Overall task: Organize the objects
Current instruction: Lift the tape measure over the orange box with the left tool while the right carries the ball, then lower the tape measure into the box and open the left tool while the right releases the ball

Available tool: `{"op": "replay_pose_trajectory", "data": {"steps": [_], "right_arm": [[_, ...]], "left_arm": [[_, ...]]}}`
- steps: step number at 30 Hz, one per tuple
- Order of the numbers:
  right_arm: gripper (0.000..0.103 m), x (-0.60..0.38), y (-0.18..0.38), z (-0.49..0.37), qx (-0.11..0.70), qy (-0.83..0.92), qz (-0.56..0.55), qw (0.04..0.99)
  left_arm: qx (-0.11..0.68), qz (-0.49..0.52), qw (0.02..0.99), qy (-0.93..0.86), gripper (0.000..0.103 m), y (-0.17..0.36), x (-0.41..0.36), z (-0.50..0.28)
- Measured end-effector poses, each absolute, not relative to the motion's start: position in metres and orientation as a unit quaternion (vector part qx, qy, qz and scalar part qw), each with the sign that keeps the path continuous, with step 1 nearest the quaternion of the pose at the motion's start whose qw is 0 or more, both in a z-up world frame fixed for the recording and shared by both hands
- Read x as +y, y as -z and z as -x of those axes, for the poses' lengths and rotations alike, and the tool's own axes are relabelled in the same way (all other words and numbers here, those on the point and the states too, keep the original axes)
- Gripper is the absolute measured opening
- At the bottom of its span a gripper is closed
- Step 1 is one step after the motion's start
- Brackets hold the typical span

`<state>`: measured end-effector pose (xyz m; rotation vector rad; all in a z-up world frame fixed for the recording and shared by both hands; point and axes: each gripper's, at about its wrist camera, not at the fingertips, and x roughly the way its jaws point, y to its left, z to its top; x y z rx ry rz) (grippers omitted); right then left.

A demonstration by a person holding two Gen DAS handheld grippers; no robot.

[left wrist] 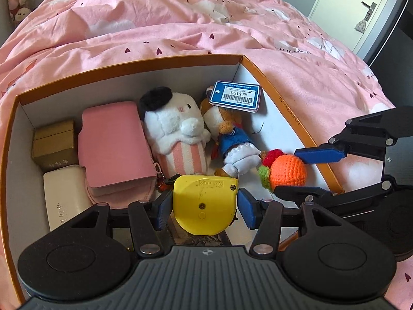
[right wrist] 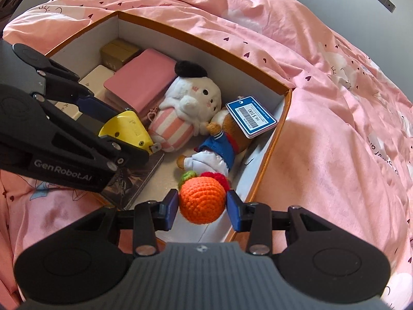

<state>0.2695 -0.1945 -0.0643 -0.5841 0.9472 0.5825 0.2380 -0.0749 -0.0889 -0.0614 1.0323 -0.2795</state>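
An orange-rimmed cardboard box (left wrist: 260,75) (right wrist: 196,38) lies open on the bed. My left gripper (left wrist: 205,208) is shut on a yellow tape measure (left wrist: 204,201) (right wrist: 126,129), held over the box's near side. My right gripper (right wrist: 202,205) (left wrist: 299,170) is shut on an orange crochet ball (right wrist: 202,200) (left wrist: 287,173) with red and green bits, above the box's near right corner. Inside lie a white plush with a black hat (left wrist: 175,129) (right wrist: 193,98), a brown plush in blue (left wrist: 229,134) (right wrist: 219,144) with a blue price tag (left wrist: 235,94) (right wrist: 251,116), and a pink pouch (left wrist: 113,147) (right wrist: 144,77).
A gold box (left wrist: 53,144) (right wrist: 118,51) and a white case (left wrist: 64,199) (right wrist: 95,78) fill the box's left end. A dark book or tin (right wrist: 136,178) lies under the tape measure. A pink heart-print duvet (left wrist: 180,33) (right wrist: 335,116) surrounds the box. A door (left wrist: 361,7) stands at the far right.
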Motion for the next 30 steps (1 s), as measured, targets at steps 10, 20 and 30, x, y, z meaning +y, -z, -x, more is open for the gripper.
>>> {"op": "replay_pose_trajectory", "data": {"steps": [10, 20, 30], "right_arm": [[0.042, -0.191, 0.06, -0.263, 0.432, -0.27, 0.307, 0.804], [0.045, -0.194, 0.054, -0.252, 0.414, -0.273, 0.312, 0.81], [0.049, -0.193, 0.055, -0.249, 0.412, -0.272, 0.317, 0.81]], "left_arm": [[0.508, -0.01, 0.849, 0.146, 0.062, 0.1, -0.09, -0.242], [0.519, -0.003, 0.844, 0.138, 0.062, 0.104, -0.097, -0.25], [0.511, 0.012, 0.849, 0.132, 0.071, 0.101, -0.094, -0.249]]}}
